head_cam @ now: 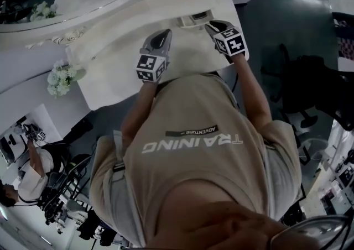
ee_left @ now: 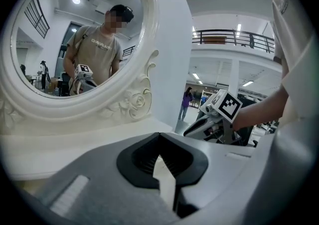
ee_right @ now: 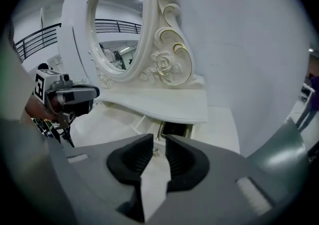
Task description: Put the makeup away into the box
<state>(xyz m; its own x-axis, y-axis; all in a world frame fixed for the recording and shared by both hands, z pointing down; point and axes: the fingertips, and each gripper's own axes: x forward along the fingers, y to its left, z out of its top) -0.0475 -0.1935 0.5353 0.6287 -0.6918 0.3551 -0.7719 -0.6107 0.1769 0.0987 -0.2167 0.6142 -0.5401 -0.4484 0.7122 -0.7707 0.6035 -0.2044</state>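
A small box with a dark open inside sits on the white vanity table, under the mirror's shelf; in the head view the box lies just left of my right gripper. My right gripper hovers above and before it, its jaws a narrow gap apart with nothing between them. My left gripper points at the mirror base, its pads meeting at the tips with nothing in them. In the head view the left gripper and right gripper hang side by side over the tabletop. No makeup item shows in any view.
An ornate oval mirror stands at the table's back, with carved scrolls on its frame. White flowers sit at the table's left edge. A dark chair stands on the floor to the right, another person at lower left.
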